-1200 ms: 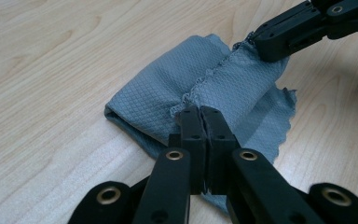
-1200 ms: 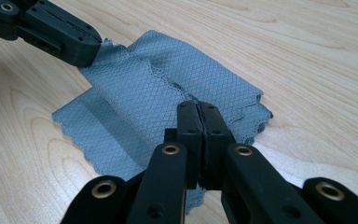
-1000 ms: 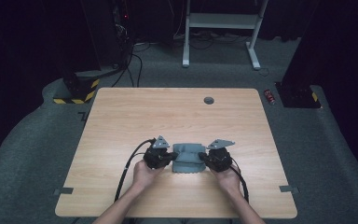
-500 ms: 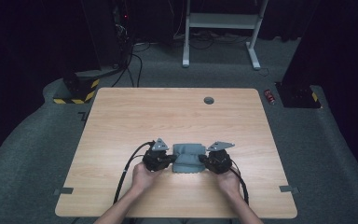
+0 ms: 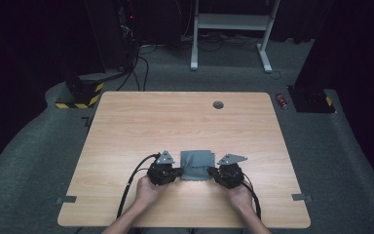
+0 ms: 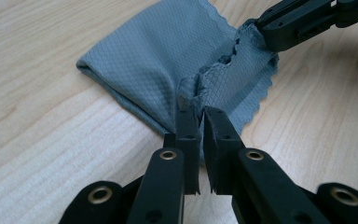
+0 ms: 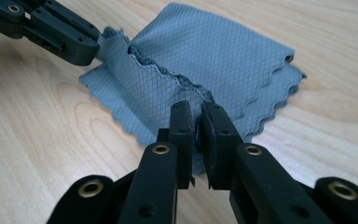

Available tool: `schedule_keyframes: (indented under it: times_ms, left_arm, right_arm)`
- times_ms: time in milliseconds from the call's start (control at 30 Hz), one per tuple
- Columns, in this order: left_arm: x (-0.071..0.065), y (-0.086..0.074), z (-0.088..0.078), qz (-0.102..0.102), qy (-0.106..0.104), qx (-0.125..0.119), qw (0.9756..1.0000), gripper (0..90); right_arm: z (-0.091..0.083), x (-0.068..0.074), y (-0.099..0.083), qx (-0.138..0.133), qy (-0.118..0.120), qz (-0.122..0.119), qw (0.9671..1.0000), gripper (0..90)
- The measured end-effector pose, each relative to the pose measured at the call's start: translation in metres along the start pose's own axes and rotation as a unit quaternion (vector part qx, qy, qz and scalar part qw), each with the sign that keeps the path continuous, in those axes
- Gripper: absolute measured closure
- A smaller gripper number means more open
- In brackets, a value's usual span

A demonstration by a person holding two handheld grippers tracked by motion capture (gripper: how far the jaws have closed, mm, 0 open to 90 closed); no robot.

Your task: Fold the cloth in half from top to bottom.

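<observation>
A grey folded cloth [image 5: 196,165] lies on the wooden table [image 5: 175,122] near its front edge. My left gripper [image 5: 179,171] sits at the cloth's near left corner and my right gripper [image 5: 210,171] at its near right corner. In the left gripper view the left gripper [image 6: 200,112] shows a narrow gap between its jaws, with the bunched cloth [image 6: 168,51] edge at the tips. The right gripper [image 7: 196,106] has the same narrow gap, with the cloth [image 7: 214,51] hem between its tips. Both sets of jaws have just been opening.
A round cable hole [image 5: 218,104] sits at the table's far edge. Behind the table stand a white desk frame [image 5: 229,29] and floor cables [image 5: 136,68]. A red can [image 5: 282,101] lies on the carpet at the right. Tape strips [image 5: 302,197] mark the front corners.
</observation>
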State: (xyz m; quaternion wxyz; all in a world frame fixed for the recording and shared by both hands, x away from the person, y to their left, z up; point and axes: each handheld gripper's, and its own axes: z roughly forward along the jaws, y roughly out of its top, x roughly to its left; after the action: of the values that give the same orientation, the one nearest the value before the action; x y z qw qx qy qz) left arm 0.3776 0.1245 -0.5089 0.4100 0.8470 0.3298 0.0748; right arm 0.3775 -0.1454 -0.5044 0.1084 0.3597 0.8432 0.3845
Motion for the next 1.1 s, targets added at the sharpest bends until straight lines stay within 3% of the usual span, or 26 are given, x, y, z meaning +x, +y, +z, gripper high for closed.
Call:
schedule_keyframes:
  times_ms: [167, 367, 467, 600, 800, 967, 1100]
  left_arm:
    - [-0.005, -0.005, -0.007, 0.002, -0.009, -0.002, 1.0000, 82.1]
    - [-0.005, -0.002, -0.019, -0.005, -0.012, -0.026, 0.9996, 80.0]
    - [-0.001, 0.005, -0.024, -0.011, -0.002, -0.042, 0.9991, 78.3]
    - [0.006, 0.018, -0.022, -0.025, 0.018, -0.045, 0.9985, 73.8]
    - [0.010, 0.033, 0.000, -0.026, 0.046, -0.019, 0.9984, 63.3]
    - [0.002, 0.026, 0.008, -0.019, 0.039, 0.002, 0.9990, 59.1]
    - [-0.005, 0.015, 0.007, -0.002, 0.036, 0.019, 0.9992, 57.7]
  right_arm:
    - [-0.008, 0.004, -0.005, -0.004, 0.005, -0.003, 1.0000, 77.5]
    - [-0.025, 0.006, -0.003, -0.036, 0.012, -0.001, 0.9993, 77.1]
    - [-0.028, 0.005, 0.002, -0.044, 0.005, 0.004, 0.9990, 79.4]
    - [-0.020, -0.001, 0.014, -0.040, -0.015, 0.014, 0.9990, 81.3]
    - [0.001, -0.009, 0.026, -0.014, -0.032, 0.022, 0.9992, 81.3]
    - [0.008, -0.004, 0.021, 0.007, -0.023, 0.017, 0.9996, 80.5]
    - [0.006, 0.004, 0.010, 0.019, -0.015, -0.001, 0.9997, 79.3]
